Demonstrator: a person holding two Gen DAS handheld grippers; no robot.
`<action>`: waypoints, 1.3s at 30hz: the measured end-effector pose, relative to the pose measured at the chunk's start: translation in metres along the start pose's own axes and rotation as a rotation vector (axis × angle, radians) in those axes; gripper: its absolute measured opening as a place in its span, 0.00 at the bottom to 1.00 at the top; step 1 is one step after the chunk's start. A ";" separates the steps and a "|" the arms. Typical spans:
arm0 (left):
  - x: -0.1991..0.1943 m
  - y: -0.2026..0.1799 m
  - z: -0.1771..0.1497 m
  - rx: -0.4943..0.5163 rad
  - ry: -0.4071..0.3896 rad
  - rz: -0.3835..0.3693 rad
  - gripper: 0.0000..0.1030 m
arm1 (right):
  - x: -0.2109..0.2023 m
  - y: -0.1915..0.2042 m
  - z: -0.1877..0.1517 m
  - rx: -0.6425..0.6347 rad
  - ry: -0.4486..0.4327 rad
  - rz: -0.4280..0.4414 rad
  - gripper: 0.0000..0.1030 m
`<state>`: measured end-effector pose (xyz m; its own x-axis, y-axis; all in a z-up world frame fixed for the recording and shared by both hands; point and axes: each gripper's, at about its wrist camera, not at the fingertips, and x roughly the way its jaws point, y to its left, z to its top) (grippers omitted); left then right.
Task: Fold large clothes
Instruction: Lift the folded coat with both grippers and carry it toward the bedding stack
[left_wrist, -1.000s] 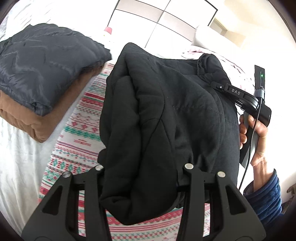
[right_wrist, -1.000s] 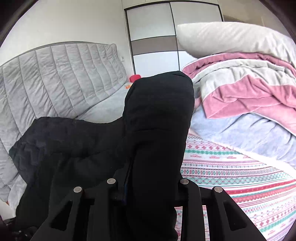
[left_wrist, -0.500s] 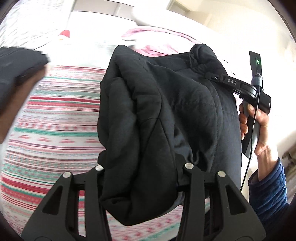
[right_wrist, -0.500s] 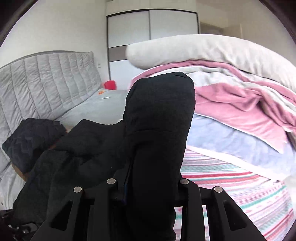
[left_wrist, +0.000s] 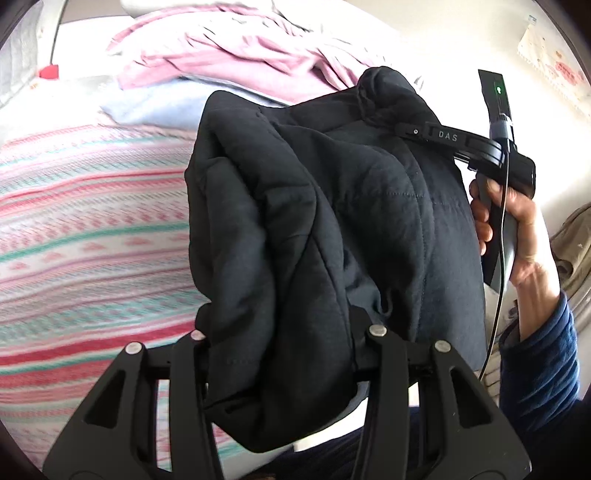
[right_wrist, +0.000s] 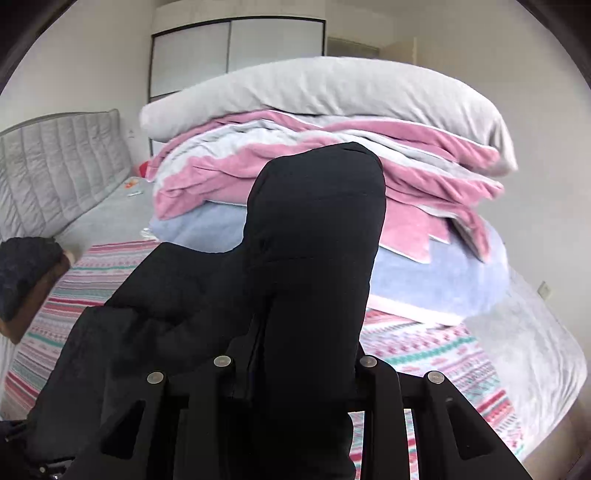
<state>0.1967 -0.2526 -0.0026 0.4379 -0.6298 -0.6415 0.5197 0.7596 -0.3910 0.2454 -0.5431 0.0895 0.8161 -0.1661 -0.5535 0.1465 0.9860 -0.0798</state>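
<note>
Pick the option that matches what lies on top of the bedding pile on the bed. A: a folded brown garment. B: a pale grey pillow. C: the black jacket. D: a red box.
B: in the right wrist view a pale grey pillow lies across the top of the pink and grey bedding, while the black jacket is clamped in the right gripper in front of the pile.

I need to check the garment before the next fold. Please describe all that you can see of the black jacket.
The black jacket looks padded and quilted, with stitched seams and a matte fabric. It is bunched in thick folds, lifted above the striped bed cover, not spread flat. The left gripper clamps one bundle of it and the right gripper clamps another; the cloth stretches between them. Whether any part touches the bed is hidden.
</note>
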 end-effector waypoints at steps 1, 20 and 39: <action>0.010 -0.010 -0.001 -0.002 0.008 -0.006 0.44 | 0.002 -0.011 -0.002 0.000 0.008 -0.012 0.29; 0.164 -0.131 -0.038 0.074 0.111 -0.029 0.46 | 0.176 -0.193 -0.061 0.025 0.355 -0.022 0.32; 0.147 -0.096 -0.076 -0.110 0.209 -0.222 0.64 | 0.169 -0.198 -0.063 -0.032 0.330 -0.118 0.69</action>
<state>0.1550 -0.4055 -0.1098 0.1561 -0.7439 -0.6499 0.4987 0.6273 -0.5982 0.3196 -0.7656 -0.0402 0.5694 -0.2703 -0.7764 0.2072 0.9611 -0.1827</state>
